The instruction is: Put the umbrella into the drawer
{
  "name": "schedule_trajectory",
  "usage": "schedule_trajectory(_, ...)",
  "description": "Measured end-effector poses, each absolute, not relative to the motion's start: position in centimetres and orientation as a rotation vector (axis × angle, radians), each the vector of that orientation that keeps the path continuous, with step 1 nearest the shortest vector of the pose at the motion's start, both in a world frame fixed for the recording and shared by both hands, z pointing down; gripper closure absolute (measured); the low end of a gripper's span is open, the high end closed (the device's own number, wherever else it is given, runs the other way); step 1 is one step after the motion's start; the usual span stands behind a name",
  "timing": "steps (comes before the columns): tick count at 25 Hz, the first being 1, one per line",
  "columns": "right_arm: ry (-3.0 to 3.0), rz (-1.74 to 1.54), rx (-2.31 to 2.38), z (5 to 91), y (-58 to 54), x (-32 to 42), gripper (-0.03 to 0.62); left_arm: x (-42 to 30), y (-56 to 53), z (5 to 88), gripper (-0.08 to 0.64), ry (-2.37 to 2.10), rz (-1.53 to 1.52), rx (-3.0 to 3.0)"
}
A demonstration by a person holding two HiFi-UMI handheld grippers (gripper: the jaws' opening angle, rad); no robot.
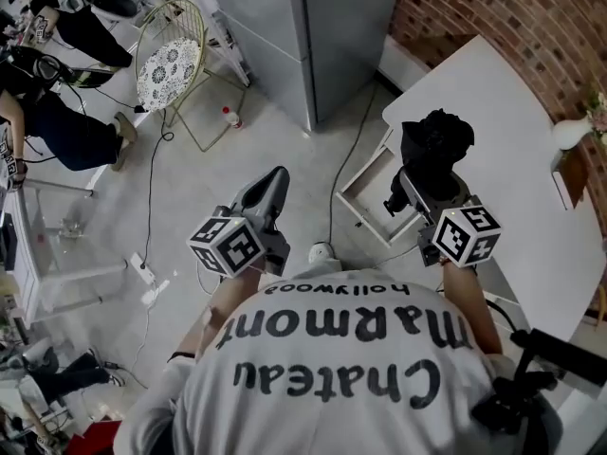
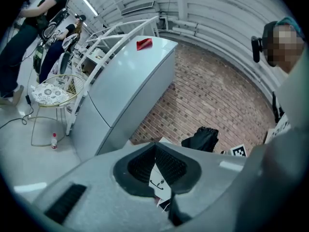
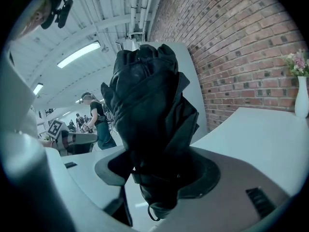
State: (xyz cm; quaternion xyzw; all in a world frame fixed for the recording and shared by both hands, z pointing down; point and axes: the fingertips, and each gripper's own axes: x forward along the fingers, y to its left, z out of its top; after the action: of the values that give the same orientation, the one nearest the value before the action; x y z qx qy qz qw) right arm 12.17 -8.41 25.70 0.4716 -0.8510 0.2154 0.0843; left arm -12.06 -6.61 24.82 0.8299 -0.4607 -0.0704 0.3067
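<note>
Umbrella, black and folded into a loose bundle, is clamped in the right gripper. It is carried in the air over the near edge of a white tabletop. A white drawer stands pulled out below that tabletop, just beside and lower than the umbrella.

In the right gripper view the jaws stand fairly wide, their pads pressing on the bunched fabric of the umbrella. It rises up out of the right gripper, with a small strap loop hanging beneath.

The left gripper holds nothing. In its own view the jaws of the left gripper are drawn together.

The person holds both grippers out in front of the chest, close to level and tipped slightly down. The left one points over the bare floor toward a tall grey cabinet. The right one points toward the tabletop and the brick wall.

The step in hand looks like the carry: the umbrella is lifted but not yet in the drawer. The next move likely calls for bringing the right gripper down and across to the drawer opening. The bundle must lie inside the drawer's walls before the jaws part.
</note>
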Motion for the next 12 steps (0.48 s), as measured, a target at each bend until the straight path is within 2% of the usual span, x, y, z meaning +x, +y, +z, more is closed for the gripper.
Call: schedule_trajectory(12, -2.491, 0.645, 1.506, 26.8, -12.8, 10.6, 0.331, -10.7, -13.2, 25.8, 0.545, -1.119, -0.065, 2.33)
